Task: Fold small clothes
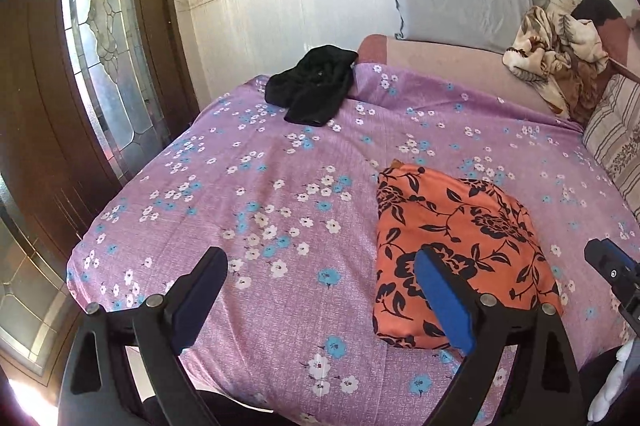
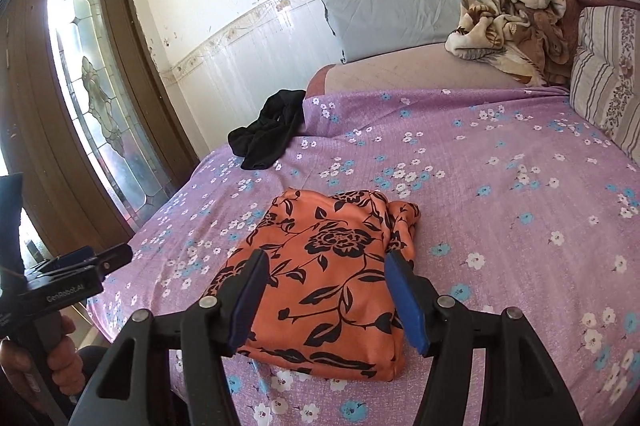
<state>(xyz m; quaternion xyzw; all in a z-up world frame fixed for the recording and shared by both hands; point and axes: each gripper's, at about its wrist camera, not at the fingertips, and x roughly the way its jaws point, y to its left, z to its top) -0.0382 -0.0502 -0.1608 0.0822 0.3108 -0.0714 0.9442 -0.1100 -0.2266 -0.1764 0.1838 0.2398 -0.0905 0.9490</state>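
Observation:
An orange garment with a black flower print (image 1: pixel 460 250) lies folded into a compact rectangle on the purple floral bedsheet (image 1: pixel 260 186); it also shows in the right wrist view (image 2: pixel 328 278). A crumpled black garment (image 1: pixel 316 84) lies at the far left corner of the sheet, seen too in the right wrist view (image 2: pixel 272 134). My left gripper (image 1: pixel 320 278) is open and empty, above the sheet just left of the orange garment. My right gripper (image 2: pixel 326 274) is open and empty, held above the orange garment's near part.
A grey pillow (image 1: pixel 460 2) leans on the wall at the back. A crumpled brown floral blanket (image 1: pixel 560 62) and a striped cushion (image 1: pixel 616 142) sit at the right. A wooden door with leaded glass (image 1: pixel 104 38) stands beyond the bed's left edge.

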